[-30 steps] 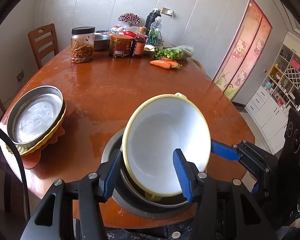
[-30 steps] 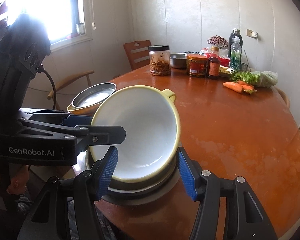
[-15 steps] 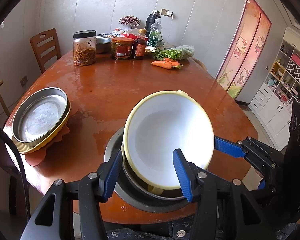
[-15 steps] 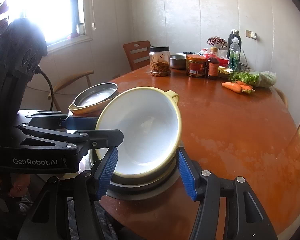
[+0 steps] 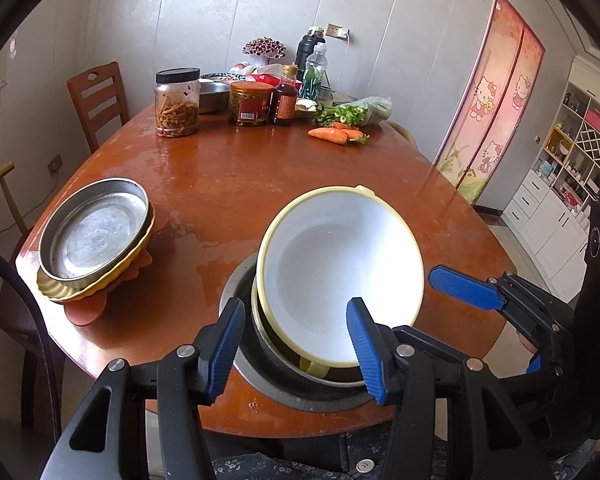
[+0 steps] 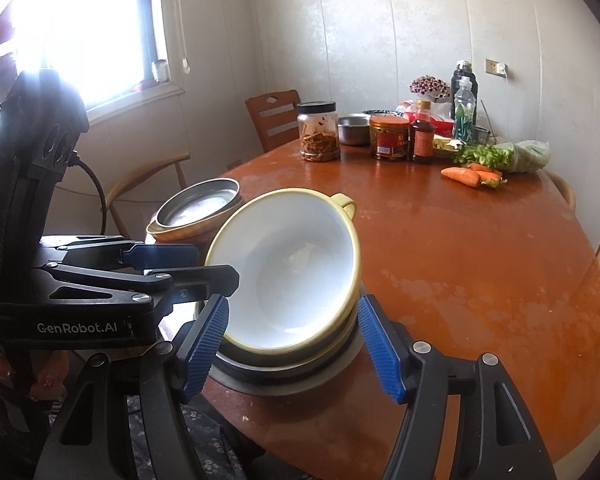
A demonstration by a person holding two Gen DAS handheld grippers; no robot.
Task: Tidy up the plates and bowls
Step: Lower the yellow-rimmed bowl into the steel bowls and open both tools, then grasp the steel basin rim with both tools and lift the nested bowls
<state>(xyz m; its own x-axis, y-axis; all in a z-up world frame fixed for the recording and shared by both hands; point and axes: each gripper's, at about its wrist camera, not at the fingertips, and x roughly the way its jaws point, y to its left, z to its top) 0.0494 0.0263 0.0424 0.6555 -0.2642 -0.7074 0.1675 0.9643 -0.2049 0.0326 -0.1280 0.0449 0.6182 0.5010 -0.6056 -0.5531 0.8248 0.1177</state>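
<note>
The yellow bowl (image 5: 340, 272) hides most of the metal bowl (image 5: 260, 344) beneath; jar labels (image 6: 389, 139) are too small to read; shelf contents (image 5: 580, 152) blur together

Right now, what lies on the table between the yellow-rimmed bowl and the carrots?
Nothing: in the left wrist view, only bare table runs from the bowl to the carrots. The right wrist view agrees.

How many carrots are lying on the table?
2 that I can see: one large carrot at the far side of the table, and a smaller carrot just behind it, beside the leafy greens. The greens may hide more.
</note>
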